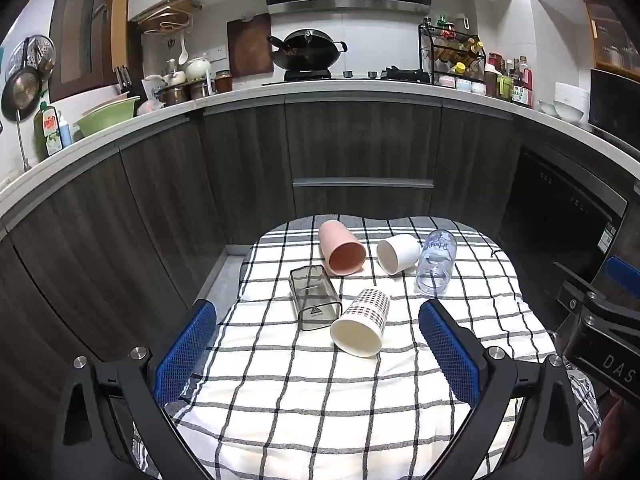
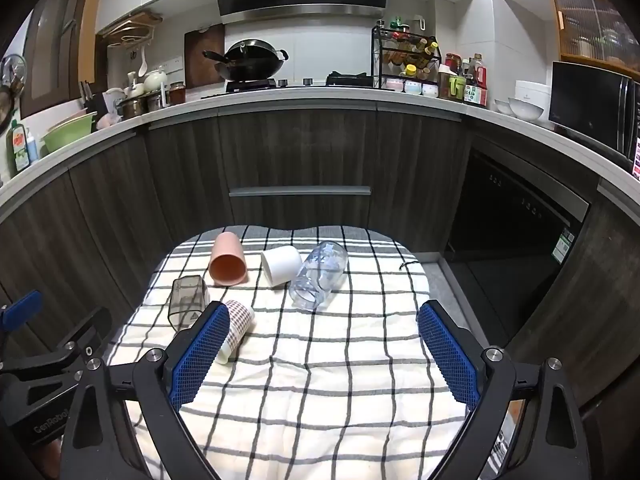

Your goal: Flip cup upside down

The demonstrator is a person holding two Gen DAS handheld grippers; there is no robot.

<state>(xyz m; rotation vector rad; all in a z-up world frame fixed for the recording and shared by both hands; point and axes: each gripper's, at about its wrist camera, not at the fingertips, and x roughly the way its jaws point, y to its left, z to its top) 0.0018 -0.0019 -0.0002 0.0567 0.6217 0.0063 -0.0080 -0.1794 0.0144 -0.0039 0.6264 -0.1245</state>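
Observation:
Several cups lie on their sides on a checked cloth (image 1: 320, 392): a patterned paper cup (image 1: 362, 322), a smoky square cup (image 1: 314, 302), a pink cup (image 1: 342, 254), a white cup (image 1: 398, 254) and a clear glass cup (image 1: 436, 262). My left gripper (image 1: 318, 344) is open and empty, just short of the patterned cup. My right gripper (image 2: 322, 352) is open and empty; its left finger hides part of the patterned cup (image 2: 238, 326). The pink cup (image 2: 228, 260), white cup (image 2: 282, 266), clear cup (image 2: 320, 276) and smoky cup (image 2: 188, 302) lie beyond.
Dark kitchen cabinets (image 1: 360, 152) stand right behind the cloth-covered table. The counter above holds a wok (image 1: 308, 54), a spice rack (image 1: 452, 56), bottles and bowls. The right gripper's body (image 1: 600, 328) shows at the right edge of the left wrist view.

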